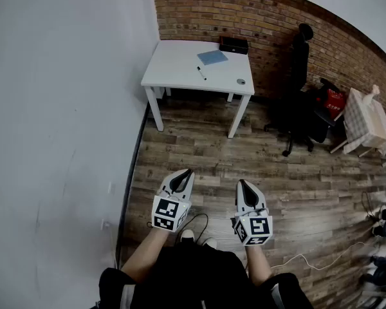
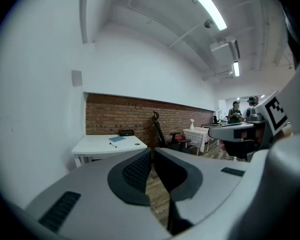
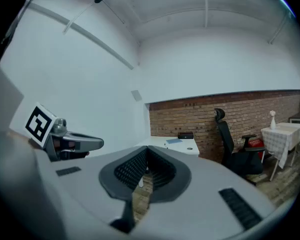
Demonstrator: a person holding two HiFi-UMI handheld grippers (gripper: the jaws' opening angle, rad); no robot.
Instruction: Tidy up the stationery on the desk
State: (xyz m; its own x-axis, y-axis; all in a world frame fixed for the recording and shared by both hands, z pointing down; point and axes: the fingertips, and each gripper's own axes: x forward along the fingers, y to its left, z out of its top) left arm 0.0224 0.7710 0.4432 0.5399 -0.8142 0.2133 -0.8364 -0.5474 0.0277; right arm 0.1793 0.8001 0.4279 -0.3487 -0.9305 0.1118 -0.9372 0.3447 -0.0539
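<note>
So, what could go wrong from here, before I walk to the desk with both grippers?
1. A white cable lies on the floor close to your right side; you could trip on it.
2. The small round item sits near the front edge of the desk; a clumsy nudge might knock it off.
3. The left gripper and right gripper are both shut. Unless they open first, they may push the thin pen away.

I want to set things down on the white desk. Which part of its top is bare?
The left half of the desk is bare, from its left edge to the pen. The right half is fuller: black box, blue notebook, small round thing.
</note>
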